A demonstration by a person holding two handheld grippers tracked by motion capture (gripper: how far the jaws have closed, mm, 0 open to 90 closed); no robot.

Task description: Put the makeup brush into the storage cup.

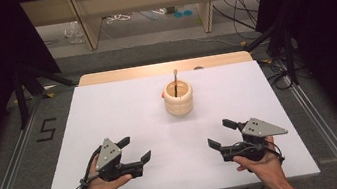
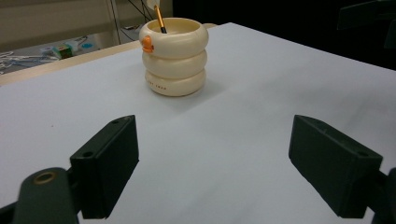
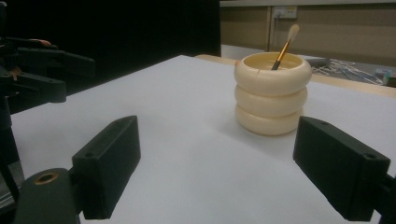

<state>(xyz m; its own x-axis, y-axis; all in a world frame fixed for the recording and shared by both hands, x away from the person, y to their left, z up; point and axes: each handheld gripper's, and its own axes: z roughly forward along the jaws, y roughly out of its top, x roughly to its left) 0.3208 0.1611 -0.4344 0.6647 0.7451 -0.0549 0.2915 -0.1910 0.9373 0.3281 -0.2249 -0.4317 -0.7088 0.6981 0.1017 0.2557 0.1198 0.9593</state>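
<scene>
A cream ringed cup (image 1: 178, 98) stands upright at the middle of the white table (image 1: 123, 111), with a small brush (image 1: 175, 81) leaning inside it. The cup (image 2: 173, 56) has a small orange mark (image 2: 147, 44) on its side, and the brush handle (image 2: 160, 21) is orange. In the right gripper view the cup (image 3: 272, 92) and brush (image 3: 286, 45) sit ahead. My left gripper (image 1: 134, 148) rests near the front left, open and empty. My right gripper (image 1: 221, 133) rests near the front right, also open and empty. Both point toward the cup, well short of it.
The table's light wooden edge (image 1: 162, 68) shows behind the white top. Black stands (image 1: 22, 91) flank the table on both sides, and metal rails (image 1: 8, 171) run along the floor. Cables and small items (image 1: 144, 16) lie on the floor beyond.
</scene>
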